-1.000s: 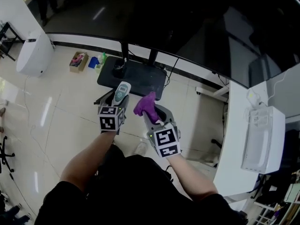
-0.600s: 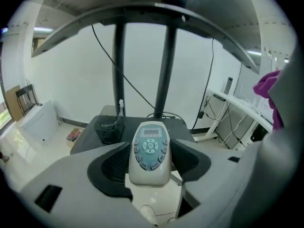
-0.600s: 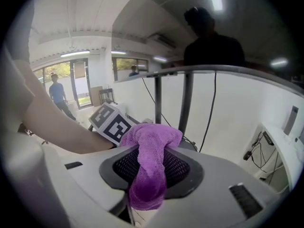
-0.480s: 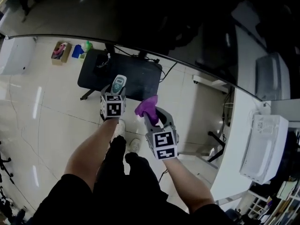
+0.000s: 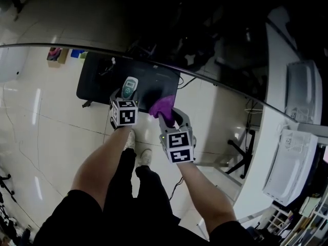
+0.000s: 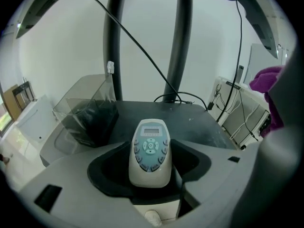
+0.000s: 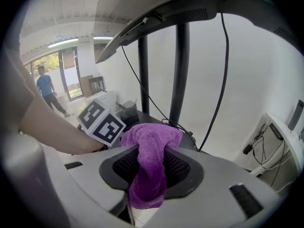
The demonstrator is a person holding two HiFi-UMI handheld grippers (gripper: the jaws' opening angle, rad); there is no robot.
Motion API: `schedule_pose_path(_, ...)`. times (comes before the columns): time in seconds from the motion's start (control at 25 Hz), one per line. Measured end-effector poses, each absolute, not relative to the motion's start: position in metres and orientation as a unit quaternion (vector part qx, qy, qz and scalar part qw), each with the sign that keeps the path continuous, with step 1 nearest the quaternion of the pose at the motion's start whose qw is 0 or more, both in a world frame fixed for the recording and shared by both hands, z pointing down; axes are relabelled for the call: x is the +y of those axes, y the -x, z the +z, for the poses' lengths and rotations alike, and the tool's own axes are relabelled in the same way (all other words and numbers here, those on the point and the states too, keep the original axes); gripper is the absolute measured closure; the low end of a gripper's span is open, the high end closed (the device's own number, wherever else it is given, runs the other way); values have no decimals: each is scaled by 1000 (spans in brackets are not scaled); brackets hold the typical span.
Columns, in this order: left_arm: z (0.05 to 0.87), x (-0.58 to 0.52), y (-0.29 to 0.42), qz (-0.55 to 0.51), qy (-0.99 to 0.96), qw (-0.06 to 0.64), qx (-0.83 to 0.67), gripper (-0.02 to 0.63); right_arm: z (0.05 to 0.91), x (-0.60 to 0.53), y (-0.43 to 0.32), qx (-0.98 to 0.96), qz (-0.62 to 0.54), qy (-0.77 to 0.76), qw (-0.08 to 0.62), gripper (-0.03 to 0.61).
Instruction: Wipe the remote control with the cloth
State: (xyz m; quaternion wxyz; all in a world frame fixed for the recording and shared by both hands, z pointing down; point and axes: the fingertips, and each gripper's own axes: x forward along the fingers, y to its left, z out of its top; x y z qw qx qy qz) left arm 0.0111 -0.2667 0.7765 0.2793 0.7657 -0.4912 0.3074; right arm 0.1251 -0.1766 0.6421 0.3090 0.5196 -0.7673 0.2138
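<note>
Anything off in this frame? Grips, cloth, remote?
Nothing stands out. The left hand-held gripper holds the remote control squarely, buttons up; the right hand-held gripper pinches the purple cloth, bunched above its jaws. Cloth and remote are apart.

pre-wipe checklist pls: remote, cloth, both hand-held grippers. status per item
1. Remote control clamped in left hand-held gripper: ok, jaws on both its sides.
2. Button side exposed for wiping: ok, it faces up.
3. Cloth clamped in right hand-held gripper: ok, bunched end sticks out past the jaws.
4. Cloth touching remote control: not ok, they sit side by side with a gap.
5. Clearance to black stand base underneath: cannot tell.
</note>
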Motion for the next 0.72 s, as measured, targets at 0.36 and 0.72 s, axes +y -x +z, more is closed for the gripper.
schedule_pose_path(0.36,783,-264,-13,317,-772,272,-479,339,707,-214,-124,-757,224,-502,352,431)
schedule_pose_path(0.72,755,-255,-7,302,-786,248,-479,327,774,-236,-122,-740,239,-477,410,407)
